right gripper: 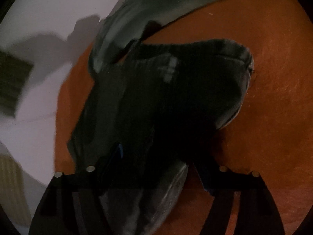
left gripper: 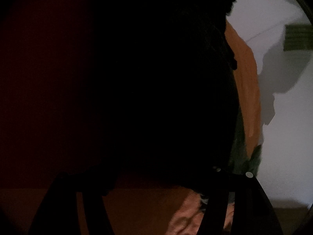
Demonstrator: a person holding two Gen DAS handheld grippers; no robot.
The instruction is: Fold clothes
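Note:
A dark grey-black garment [right gripper: 156, 98] hangs bunched over an orange surface [right gripper: 273, 98] in the right wrist view. My right gripper [right gripper: 158, 168] is shut on a fold of it, and the cloth drapes over and between the fingers. In the left wrist view the same dark garment [left gripper: 146, 78] fills almost the whole frame and is too dark to read. The cloth hides my left gripper's [left gripper: 156, 182] fingertips; only its dark frame shows at the bottom. A strip of the orange surface [left gripper: 246, 82] shows at the right.
A white wall [left gripper: 283, 117] with shadows stands behind the orange surface, also in the right wrist view [right gripper: 39, 117]. A dark green slatted object [left gripper: 297, 37] is on the wall, also seen at the left of the right wrist view [right gripper: 13, 84].

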